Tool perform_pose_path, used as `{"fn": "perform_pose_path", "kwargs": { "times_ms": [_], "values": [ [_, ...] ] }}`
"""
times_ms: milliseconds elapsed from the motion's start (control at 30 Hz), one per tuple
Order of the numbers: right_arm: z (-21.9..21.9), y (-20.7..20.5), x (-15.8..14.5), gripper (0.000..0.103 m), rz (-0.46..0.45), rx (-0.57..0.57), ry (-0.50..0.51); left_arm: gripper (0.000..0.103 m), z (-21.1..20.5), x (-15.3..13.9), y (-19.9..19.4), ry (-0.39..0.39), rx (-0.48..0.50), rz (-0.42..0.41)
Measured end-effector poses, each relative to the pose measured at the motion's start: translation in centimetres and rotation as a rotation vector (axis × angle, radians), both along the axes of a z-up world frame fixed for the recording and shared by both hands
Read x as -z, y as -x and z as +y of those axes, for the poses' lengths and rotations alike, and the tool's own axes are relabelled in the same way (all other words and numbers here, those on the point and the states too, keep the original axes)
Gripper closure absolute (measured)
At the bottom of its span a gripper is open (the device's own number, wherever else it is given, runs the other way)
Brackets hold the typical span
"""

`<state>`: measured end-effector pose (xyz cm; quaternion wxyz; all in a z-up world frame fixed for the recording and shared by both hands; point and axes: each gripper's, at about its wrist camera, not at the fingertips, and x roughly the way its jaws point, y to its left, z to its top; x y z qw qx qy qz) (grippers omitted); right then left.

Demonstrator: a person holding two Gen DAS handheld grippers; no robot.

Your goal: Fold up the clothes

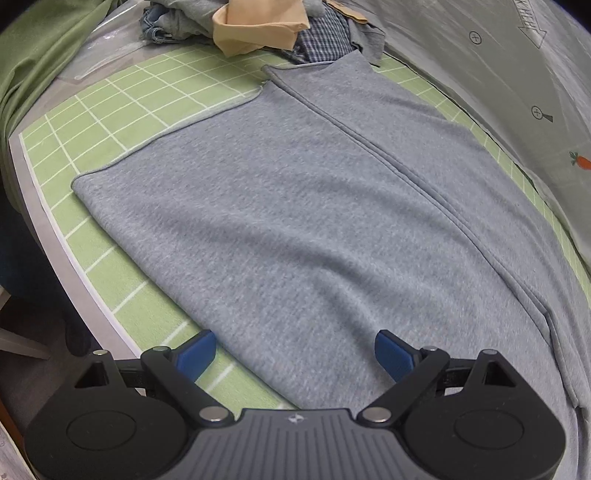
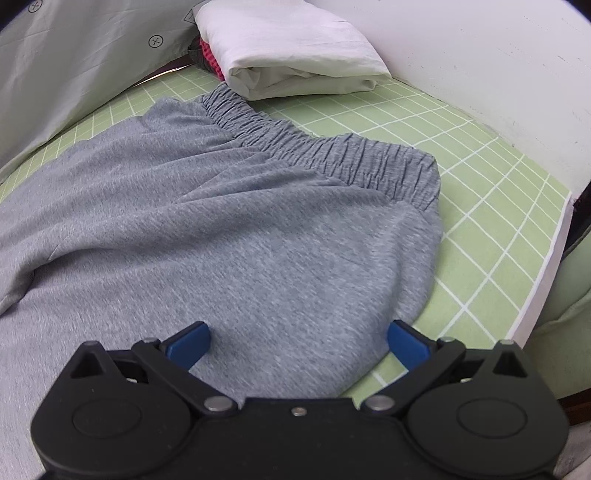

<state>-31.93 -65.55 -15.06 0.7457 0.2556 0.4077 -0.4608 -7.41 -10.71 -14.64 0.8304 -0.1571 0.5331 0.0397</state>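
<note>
Grey trousers (image 1: 295,206) lie flat on a green grid mat (image 1: 110,122). The left wrist view shows the two legs side by side, hems at the far end. The right wrist view shows the trousers' upper part (image 2: 229,229) with the gathered elastic waistband (image 2: 325,151) on the same mat (image 2: 487,221). My left gripper (image 1: 295,350) is open and empty, just above the near edge of the leg. My right gripper (image 2: 298,341) is open and empty, above the cloth near the trousers' near edge.
A pile of unfolded clothes (image 1: 258,29), tan, checked and grey, lies at the mat's far end. A folded white cloth (image 2: 295,48) over a red item sits beyond the waistband. A grey printed sheet (image 1: 517,74) hangs along the back. The mat's edge (image 2: 546,280) is close on the right.
</note>
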Motion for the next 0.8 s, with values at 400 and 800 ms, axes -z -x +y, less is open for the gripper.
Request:
{"fn": "perform_pose_path", "kwargs": {
  "times_ms": [400, 800],
  "values": [
    [-1.0, -1.0, -0.1, 0.000, 0.017, 0.132, -0.043, 0.016, 5.4, -0.1, -2.5, 0.113, -0.135, -0.028],
    [-1.6, 0.4, -1.7, 0.048, -0.046, 0.182, -0.051, 0.092, 9.0, 0.1, -4.3, 0.070, -0.333, -0.107]
  ]
}}
